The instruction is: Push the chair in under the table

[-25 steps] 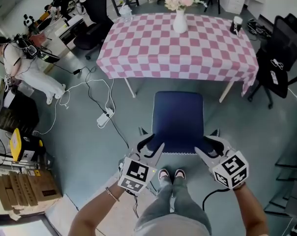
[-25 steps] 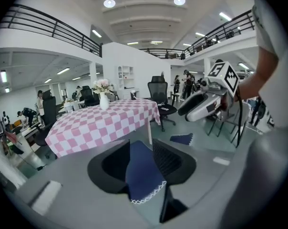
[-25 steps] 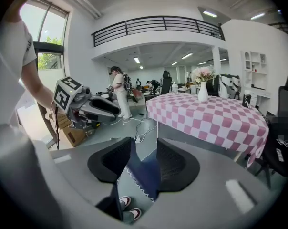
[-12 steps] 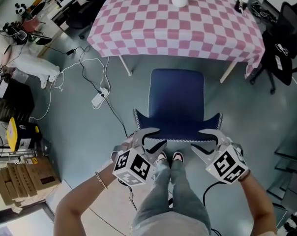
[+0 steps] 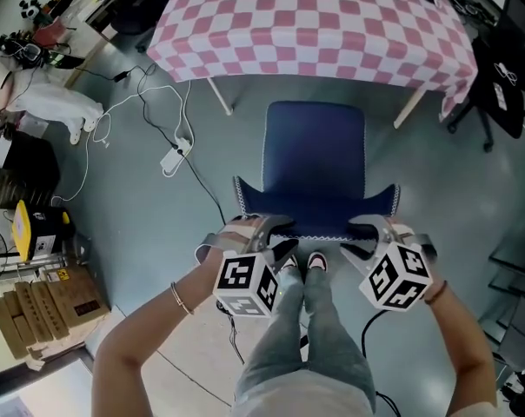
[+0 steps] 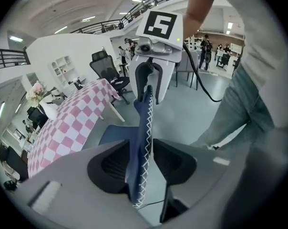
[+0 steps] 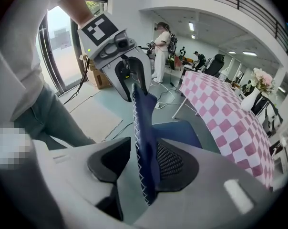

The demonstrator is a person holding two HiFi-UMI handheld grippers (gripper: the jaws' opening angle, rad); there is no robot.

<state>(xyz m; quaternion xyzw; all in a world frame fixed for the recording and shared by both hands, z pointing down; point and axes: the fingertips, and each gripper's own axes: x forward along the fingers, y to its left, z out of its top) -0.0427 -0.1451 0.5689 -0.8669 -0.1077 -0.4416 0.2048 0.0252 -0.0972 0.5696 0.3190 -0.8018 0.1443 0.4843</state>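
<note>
On the smooth grey floor, just short of the counter's near edge, the chair points its flat, rectangular navy seat, long axis too, at the pink-checked cloth-draped counter. The left tool and right tool straddle the thin, white-stitched backrest, jaws apart, unclamped.
</note>
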